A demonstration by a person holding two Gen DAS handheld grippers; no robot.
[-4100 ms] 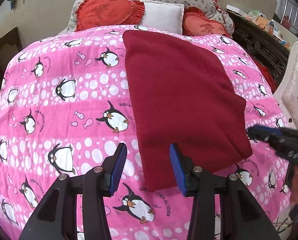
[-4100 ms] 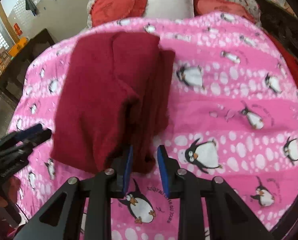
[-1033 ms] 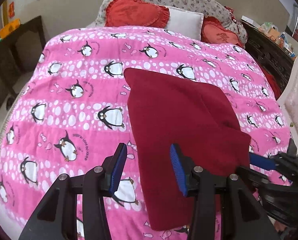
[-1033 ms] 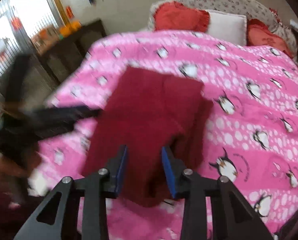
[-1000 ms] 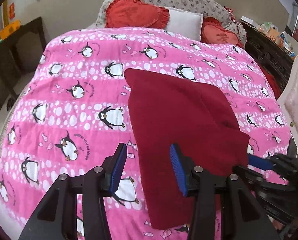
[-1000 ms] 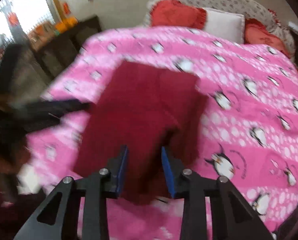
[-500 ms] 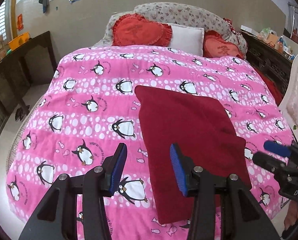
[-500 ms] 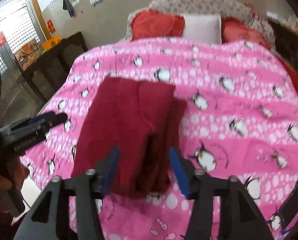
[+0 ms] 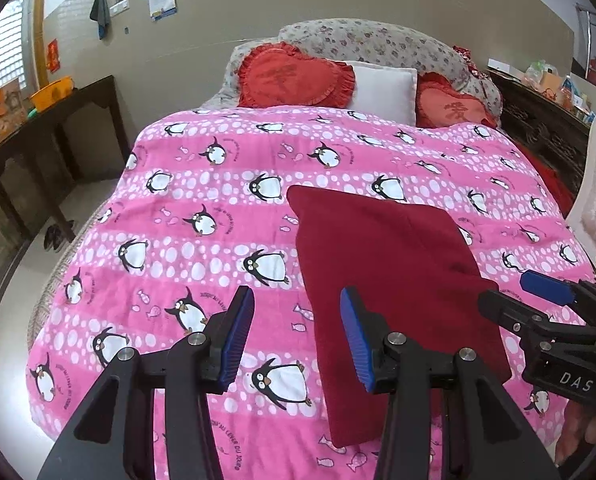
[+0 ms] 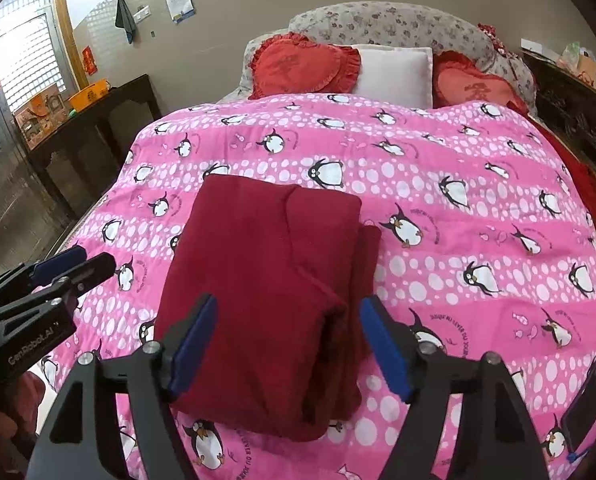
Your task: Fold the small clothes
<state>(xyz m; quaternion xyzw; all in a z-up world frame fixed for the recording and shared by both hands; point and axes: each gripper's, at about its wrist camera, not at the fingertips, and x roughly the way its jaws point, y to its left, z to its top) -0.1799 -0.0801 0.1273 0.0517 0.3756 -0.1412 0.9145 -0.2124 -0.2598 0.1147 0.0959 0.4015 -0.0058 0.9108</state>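
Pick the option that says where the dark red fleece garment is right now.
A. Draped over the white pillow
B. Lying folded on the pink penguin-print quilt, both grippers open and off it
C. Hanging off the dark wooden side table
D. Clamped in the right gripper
B: the dark red fleece garment lies folded flat on the pink penguin-print quilt, while the right gripper and left gripper are open, gripping nothing.

Two matte black plastic handheld grippers, the left gripper [image 9: 297, 332] and the right gripper [image 10: 288, 340], each carry a pair of angular fingers faced with ribbed blue rubber pads [image 9: 238, 336]. Round silver screws [image 9: 197, 338] mark the finger pivots, and triangular cut-outs lighten the arms. White lettering reads "DAS" on the right body [image 9: 570, 380] and "GenRobot.AI" on the left body [image 10: 26, 344]. Bare skin of the person's hand [image 10: 2, 416] shows beneath.
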